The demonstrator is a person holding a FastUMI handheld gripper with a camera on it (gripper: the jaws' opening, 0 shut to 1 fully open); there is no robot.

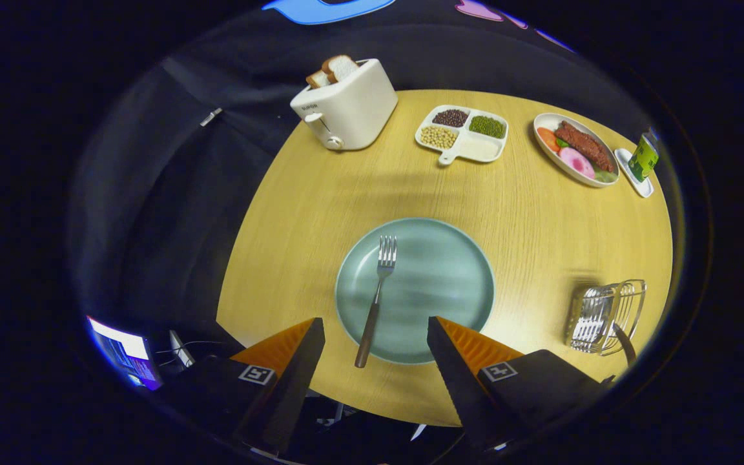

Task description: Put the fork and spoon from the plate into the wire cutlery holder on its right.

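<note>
plate (443, 284): fork (375, 300) held on left half | wire holder (604, 316) right of plate: dark-handled utensil seen inside | tool (375, 326): spread, empty

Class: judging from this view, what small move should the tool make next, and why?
Probably ease forward and down toward the fork: the tool is open, holding nothing, and the fork's handle lies between its fingers, overhanging the plate rim.

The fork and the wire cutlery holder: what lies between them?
In the gripper view, the fork and holder are separated by bare plate, then bare table. The open hand-held gripper straddles the fork's handle.
</note>
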